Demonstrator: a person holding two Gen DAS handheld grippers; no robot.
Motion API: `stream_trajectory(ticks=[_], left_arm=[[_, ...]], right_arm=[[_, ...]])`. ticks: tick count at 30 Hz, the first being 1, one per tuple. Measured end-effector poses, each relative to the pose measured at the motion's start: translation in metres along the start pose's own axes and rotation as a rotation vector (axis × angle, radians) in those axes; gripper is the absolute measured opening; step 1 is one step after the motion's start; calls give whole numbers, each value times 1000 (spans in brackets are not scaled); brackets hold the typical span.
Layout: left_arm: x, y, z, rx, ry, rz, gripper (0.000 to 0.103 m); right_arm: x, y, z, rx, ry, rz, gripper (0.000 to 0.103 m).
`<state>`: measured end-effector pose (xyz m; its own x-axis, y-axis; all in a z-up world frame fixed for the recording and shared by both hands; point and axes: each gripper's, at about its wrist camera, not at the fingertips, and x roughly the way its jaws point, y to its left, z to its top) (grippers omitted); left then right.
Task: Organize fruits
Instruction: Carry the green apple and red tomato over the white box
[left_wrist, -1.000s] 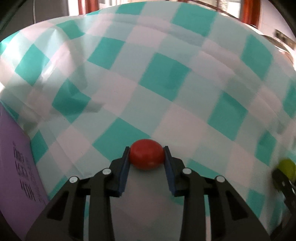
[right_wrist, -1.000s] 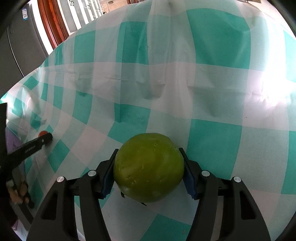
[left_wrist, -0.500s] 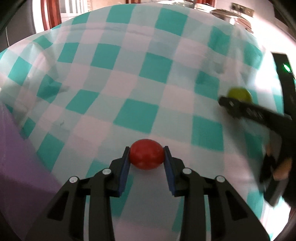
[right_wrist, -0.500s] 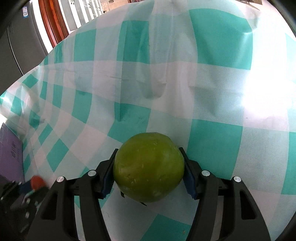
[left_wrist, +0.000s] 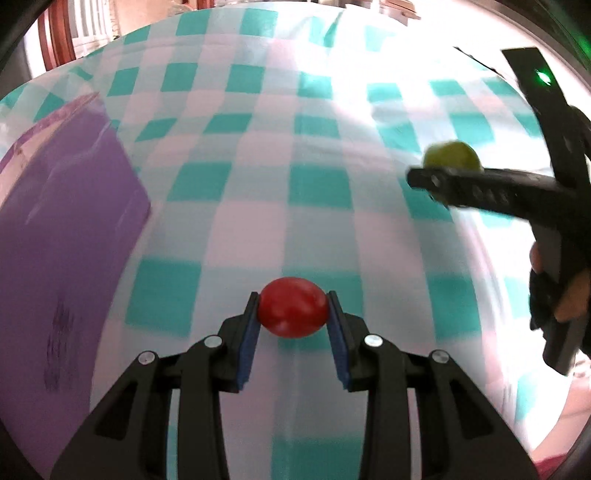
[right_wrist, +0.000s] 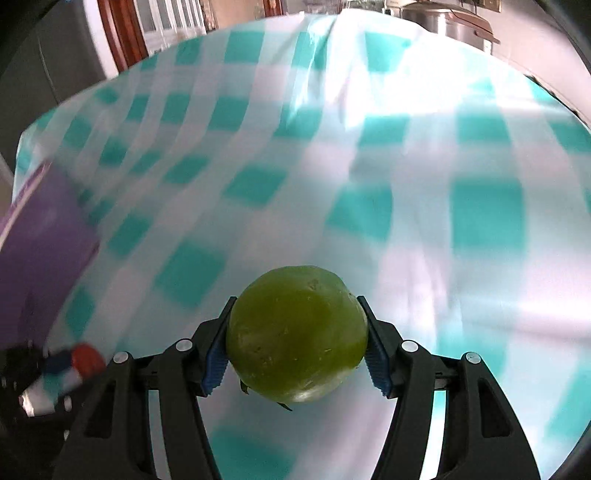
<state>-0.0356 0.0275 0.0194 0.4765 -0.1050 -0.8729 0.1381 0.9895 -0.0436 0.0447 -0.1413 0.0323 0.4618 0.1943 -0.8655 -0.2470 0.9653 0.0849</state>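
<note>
My left gripper (left_wrist: 293, 308) is shut on a small red fruit (left_wrist: 293, 307) and holds it above the checked tablecloth (left_wrist: 295, 155). My right gripper (right_wrist: 295, 332) is shut on a large round green fruit (right_wrist: 297, 334), also lifted above the cloth. In the left wrist view the right gripper (left_wrist: 436, 177) shows at the right with the green fruit (left_wrist: 450, 155) in it. In the right wrist view the left gripper's tip and the red fruit (right_wrist: 86, 360) show at the lower left, blurred.
A purple box (left_wrist: 55, 258) lies on the cloth at the left; it also shows in the right wrist view (right_wrist: 37, 236). A metal pot (right_wrist: 447, 22) stands beyond the table's far edge. A hand (left_wrist: 569, 295) grips the right tool.
Both grippers have risen and pulled back from the cloth with their fruits held. The left view has swung so the purple box fills more of the left and the right gripper shows nearer.
</note>
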Motion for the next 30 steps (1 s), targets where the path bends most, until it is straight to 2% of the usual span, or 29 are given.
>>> stream_trajectory(ticks=[5, 13, 16, 20, 30], left_arm=[[-30, -7, -41, 59, 5, -22, 35], [-73, -3, -62, 148, -22, -40, 35], [-93, 0, -61, 174, -49, -48, 35], [-127, -1, -63, 223, -122, -56, 35], [-186, 1, -87, 256, -242, -70, 36]], right_arm=[[-42, 13, -65, 50, 34, -14, 60], [-81, 39, -115, 99, 86, -17, 61], [-92, 38, -120, 133, 89, -14, 61], [-115, 37, -121, 160, 67, -13, 61], [-156, 68, -122, 98, 34, 20, 61]])
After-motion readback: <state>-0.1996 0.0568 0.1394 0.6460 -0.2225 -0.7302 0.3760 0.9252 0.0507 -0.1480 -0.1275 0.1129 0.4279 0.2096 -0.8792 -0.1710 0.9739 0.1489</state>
